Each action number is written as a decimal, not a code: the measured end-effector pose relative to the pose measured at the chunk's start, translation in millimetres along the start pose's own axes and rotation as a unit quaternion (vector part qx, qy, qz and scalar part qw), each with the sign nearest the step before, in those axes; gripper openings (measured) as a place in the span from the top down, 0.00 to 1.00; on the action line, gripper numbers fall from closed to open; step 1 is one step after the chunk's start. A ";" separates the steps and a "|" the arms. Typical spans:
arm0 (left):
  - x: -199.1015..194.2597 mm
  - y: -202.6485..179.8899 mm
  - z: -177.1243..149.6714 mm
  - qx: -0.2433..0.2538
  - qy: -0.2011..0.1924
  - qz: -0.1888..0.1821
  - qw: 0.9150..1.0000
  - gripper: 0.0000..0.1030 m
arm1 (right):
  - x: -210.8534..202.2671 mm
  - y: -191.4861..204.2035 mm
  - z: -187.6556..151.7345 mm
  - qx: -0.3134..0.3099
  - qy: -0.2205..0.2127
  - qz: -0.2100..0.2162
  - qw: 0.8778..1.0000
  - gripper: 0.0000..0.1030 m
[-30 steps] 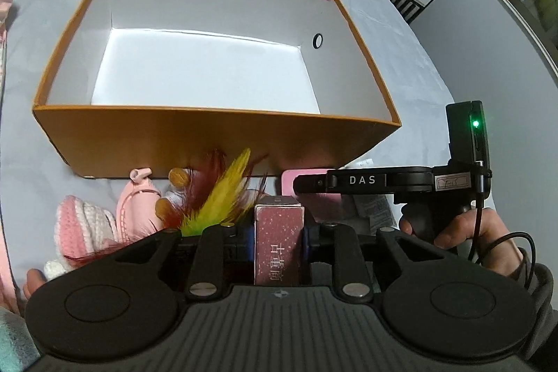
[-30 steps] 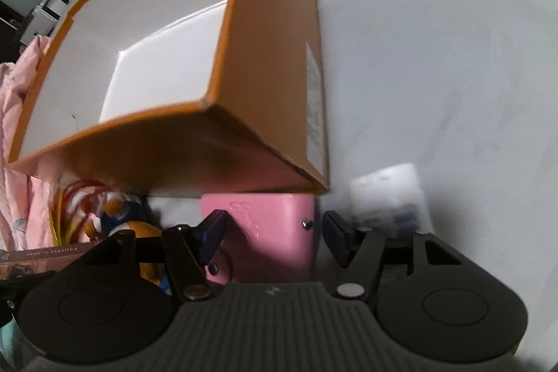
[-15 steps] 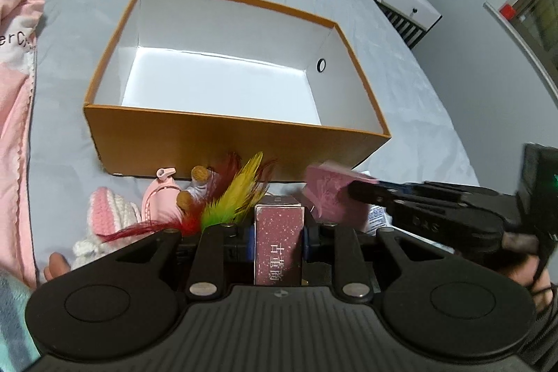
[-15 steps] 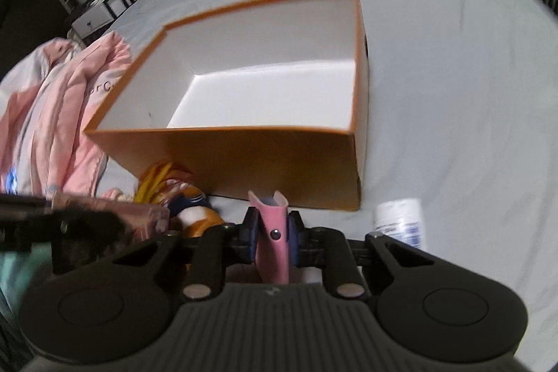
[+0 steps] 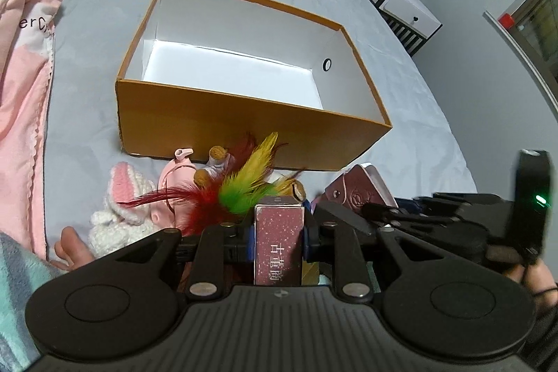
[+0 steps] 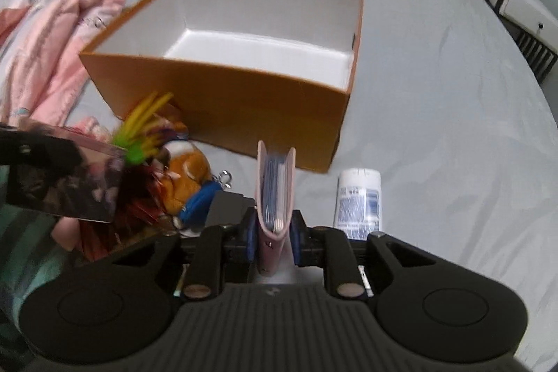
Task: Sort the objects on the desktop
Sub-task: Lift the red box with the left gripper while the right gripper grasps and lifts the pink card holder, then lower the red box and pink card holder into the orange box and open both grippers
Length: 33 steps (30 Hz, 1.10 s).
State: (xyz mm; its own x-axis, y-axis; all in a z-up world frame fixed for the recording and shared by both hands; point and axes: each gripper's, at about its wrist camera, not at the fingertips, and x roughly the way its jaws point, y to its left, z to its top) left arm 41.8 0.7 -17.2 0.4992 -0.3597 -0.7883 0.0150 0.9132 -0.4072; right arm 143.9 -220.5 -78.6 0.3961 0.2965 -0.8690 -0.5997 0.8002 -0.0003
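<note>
Over grey bedsheet [image 6: 436,100], right hand-held gripper [image 6: 272,237] seemingly clamps opening pink wallet [image 6: 273,197].

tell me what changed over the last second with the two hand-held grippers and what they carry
The right hand-held gripper closed on the pink wallet and lifted it off the bed; its jaws are now opening slightly around it. The left hand-held gripper kept its maroon box and rose a little. The orange box, feather toy and white bottle stayed put.

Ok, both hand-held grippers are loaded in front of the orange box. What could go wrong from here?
1. The right hand-held gripper is opening with the pink card wallet between its pads; the wallet could drop short of the orange box.
2. The dark red box in the left hand-held gripper hangs above the feather toy and might snag it.
</note>
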 end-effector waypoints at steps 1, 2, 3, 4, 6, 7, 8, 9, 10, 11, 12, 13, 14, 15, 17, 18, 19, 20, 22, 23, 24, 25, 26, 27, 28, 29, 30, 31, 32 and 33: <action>-1.8 0.3 -0.4 0.001 -0.002 -0.003 1.000 0.75 | 5.3 -0.7 3.7 0.001 0.004 -0.005 1.000 0.74; -4.0 0.5 -0.9 0.001 -0.003 -0.005 1.000 0.75 | 10.9 0.2 6.8 -0.002 0.005 -0.007 1.000 0.74; -6.5 0.6 -0.8 0.002 -0.005 -0.005 1.000 0.75 | 16.1 1.6 10.8 -0.003 0.004 -0.004 1.000 0.74; -9.0 1.0 -1.4 0.003 -0.008 -0.003 1.000 0.75 | 17.2 2.5 11.1 -0.002 0.004 0.000 1.000 0.75; -14.7 1.3 -1.5 0.006 -0.016 0.003 1.000 0.75 | 16.2 6.1 15.1 -0.001 0.004 0.006 1.000 0.80; -18.0 1.6 -0.9 0.007 -0.020 0.005 1.000 0.75 | 12.4 8.6 15.7 -0.005 0.001 0.007 1.000 0.81; -21.5 2.2 0.9 0.007 -0.025 0.005 1.000 0.75 | 6.0 11.6 15.9 -0.012 -0.006 0.000 1.000 0.81; -24.8 2.9 3.8 0.006 -0.031 0.004 1.000 0.75 | -1.1 14.3 16.4 -0.021 -0.014 -0.008 1.000 0.81; -27.1 3.5 6.8 0.007 -0.035 0.003 0.999 0.75 | -9.9 16.7 17.1 -0.028 -0.025 -0.015 0.999 0.82; -29.9 3.9 11.1 0.007 -0.040 0.002 0.999 0.75 | -20.0 18.0 18.7 -0.032 -0.039 -0.020 0.999 0.82; -32.3 4.0 15.6 0.008 -0.044 0.001 0.999 0.75 | -28.0 18.3 21.9 -0.032 -0.051 -0.020 0.998 0.82; -35.4 3.4 22.2 0.011 -0.049 -0.001 0.999 0.75 | -38.5 18.7 25.0 -0.031 -0.064 -0.018 0.997 0.82; -38.2 2.9 27.0 0.012 -0.053 -0.002 0.998 0.75 | -47.9 19.2 27.7 -0.027 -0.077 -0.015 0.997 0.82; -42.9 1.7 33.9 0.017 -0.061 -0.003 0.998 0.75 | -58.7 20.2 31.6 -0.023 -0.093 -0.010 0.995 0.82; -51.8 -1.6 45.4 0.027 -0.078 -0.005 0.997 0.75 | -78.9 23.7 39.7 -0.019 -0.125 0.007 0.992 0.82; -57.4 -3.9 52.2 0.034 -0.091 -0.004 0.995 0.75 | -88.3 25.9 44.9 -0.016 -0.141 0.016 0.990 0.82; -61.4 -6.0 57.4 0.040 -0.101 -0.002 0.994 0.75 | -96.0 28.5 50.3 -0.015 -0.156 0.025 0.987 0.82; -64.6 -8.1 63.4 0.044 -0.112 0.002 0.993 0.75 | -102.6 31.3 56.0 -0.013 -0.172 0.032 0.985 0.82; -66.2 -10.3 76.4 0.053 -0.126 0.013 0.991 0.75 | -110.1 38.4 69.6 -0.011 -0.202 0.041 0.978 0.82; -64.7 -9.6 82.4 0.055 -0.127 0.017 0.990 0.75 | -110.7 41.5 76.7 -0.008 -0.215 0.044 0.976 0.82; -62.3 -7.7 88.6 0.055 -0.126 0.021 0.990 0.75 | -109.3 44.1 84.2 -0.003 -0.224 0.046 0.974 0.82; -58.0 -4.0 96.4 0.056 -0.122 0.025 0.991 0.75 | -105.2 46.3 92.2 0.005 -0.231 0.048 0.972 0.82; -54.4 -0.5 101.8 0.055 -0.119 0.029 0.991 0.75 | -100.6 48.0 99.0 0.011 -0.234 0.051 0.971 0.82; -48.1 5.8 110.2 0.050 -0.111 0.035 0.992 0.75 | -92.2 50.3 106.8 0.020 -0.237 0.051 0.970 0.82; -43.4 10.9 116.1 0.046 -0.104 0.040 0.993 0.75 | -83.7 51.9 112.8 0.025 -0.237 0.048 0.970 0.82; -38.5 17.1 121.3 0.045 -0.096 0.046 0.993 0.75 | -73.3 53.8 118.8 0.030 -0.234 0.043 0.971 0.82; -33.7 23.9 126.2 0.046 -0.087 0.053 0.994 0.75 | -63.0 55.6 122.7 0.034 -0.229 0.042 0.972 0.82; -27.3 30.5 132.2 0.045 -0.078 0.060 0.994 0.75 | -51.5 56.1 126.3 0.041 -0.223 0.045 0.973 0.82; -19.7 36.0 135.9 0.047 -0.067 0.069 0.994 0.75 | -38.2 56.7 130.2 0.049 -0.211 0.052 0.975 0.82; -11.8 39.5 138.5 0.049 -0.056 0.076 0.994 0.75 | -26.9 56.4 133.7 0.058 -0.200 0.059 0.976 0.82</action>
State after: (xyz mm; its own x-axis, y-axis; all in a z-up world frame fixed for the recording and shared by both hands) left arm 156.5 67.6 39.9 0.5960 -0.1979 -0.7782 0.0139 0.9716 -0.2364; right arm 192.4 -113.7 10.9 0.5817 0.5520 -0.5974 -0.5848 0.7943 0.1645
